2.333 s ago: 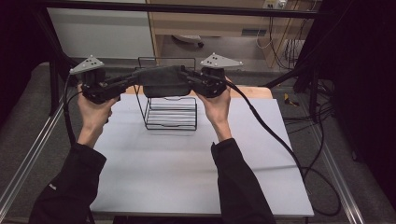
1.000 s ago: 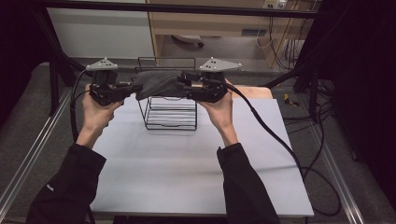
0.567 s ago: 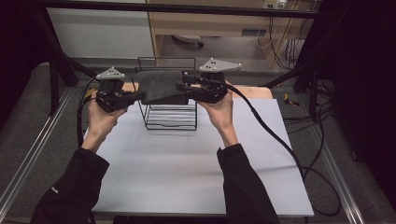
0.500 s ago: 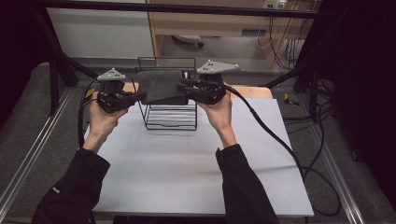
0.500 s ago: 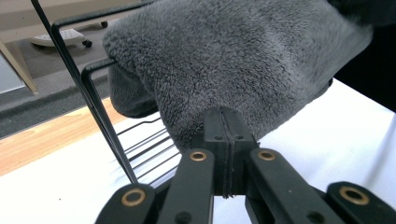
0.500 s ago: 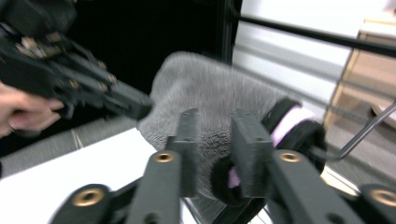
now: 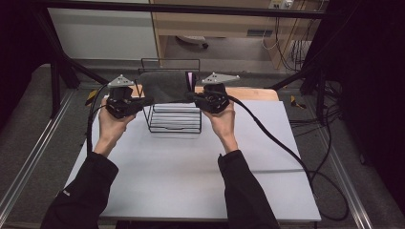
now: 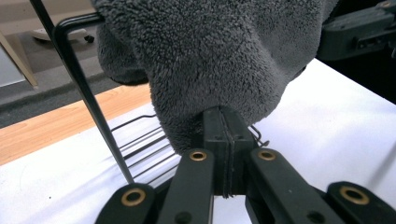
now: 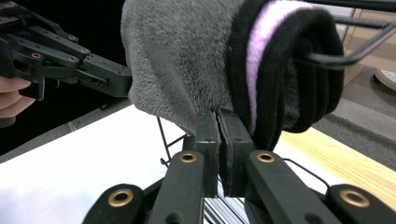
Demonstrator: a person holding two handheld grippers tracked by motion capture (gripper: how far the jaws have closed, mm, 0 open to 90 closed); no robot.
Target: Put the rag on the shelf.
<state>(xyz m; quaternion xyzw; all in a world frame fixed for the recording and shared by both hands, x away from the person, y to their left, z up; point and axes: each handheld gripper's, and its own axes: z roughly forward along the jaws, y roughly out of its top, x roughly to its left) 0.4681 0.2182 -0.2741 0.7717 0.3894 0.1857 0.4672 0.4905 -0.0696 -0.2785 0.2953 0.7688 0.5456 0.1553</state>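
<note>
Fingers of the left gripper (image 8: pixel 223 140) are clenched on the lower fold of a grey fleece towel (image 7: pixel 165 86), the two black pads pressed flat together with the pile bunched just above them. Those of the right gripper (image 9: pixel 218 140) have just been closing and now pinch the towel's other end in the same way — pads together, cloth caught between and above them. At that end the towel shows a black hem with a pale purple stripe (image 9: pixel 261 51), folded over on itself.

From the high view the towel hangs stretched between the two grippers, left gripper (image 7: pixel 143 101) at one end and right gripper (image 7: pixel 191 95) at the other, draped across the top of a black wire rack (image 7: pixel 174 119). The rack stands upright on the white desk (image 7: pixel 191 176), toward its far edge, with a strip of wood-coloured board (image 7: pixel 253 93) just behind it. One of the rack's top bars (image 9: pixel 345 58) pokes into the folded hem in the right gripper view — whether the cloth rests its weight on the bar I cannot tell. A rack upright (image 8: pixel 88 98) runs beside the towel in the left gripper view.

Both hands, the left hand (image 7: pixel 112 124) and the right hand (image 7: pixel 223 119), hold their grippers level, pointing inward at each other across the rack.
</note>
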